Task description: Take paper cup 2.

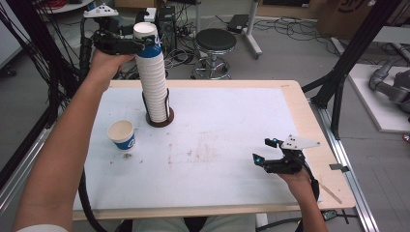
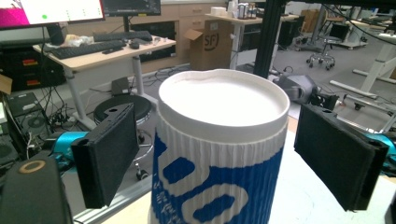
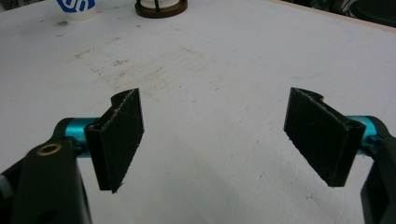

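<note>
High view: reaching toward the upper left of the frame with the left gripper [image 1: 145, 43], fingers straddling the top cup [image 1: 146, 36] of the tall cup stack [image 1: 153, 82]. Standing upright, that stack, its long axis vertical, seated in a dark round holder [image 1: 160, 120] on the white table [image 1: 232, 125]. Sitting apart at left centre, a single cup [image 1: 122, 135], upright, mouth up, looking empty inside. Resting low at lower right, the right gripper [image 1: 260, 151], well apart from both the stack and the single cup, so the left hand [image 1: 107, 60] lying far nearer the work.

Left gripper view: showing the top cup [image 2: 219, 154] rising in the middle of the frame between the two black fingers [image 2: 108, 154], rim level with their upper halves, white inside and holding nothing visible. Standing wide, the fingers, a clear gap on each side of the ribbed blue-and-white wall, pressing on nothing. Judging from this, closing inward across the cup and lifting straight up along the stack's axis.

Right gripper view: holding its fingers [image 3: 119, 140] well apart over bare stained table [image 3: 210, 93], nothing between them. Peeking in along the top edge, the base of the single cup [image 3: 77, 7] at upper left and the holder [image 3: 161, 7] just right of it, both far off.
</note>
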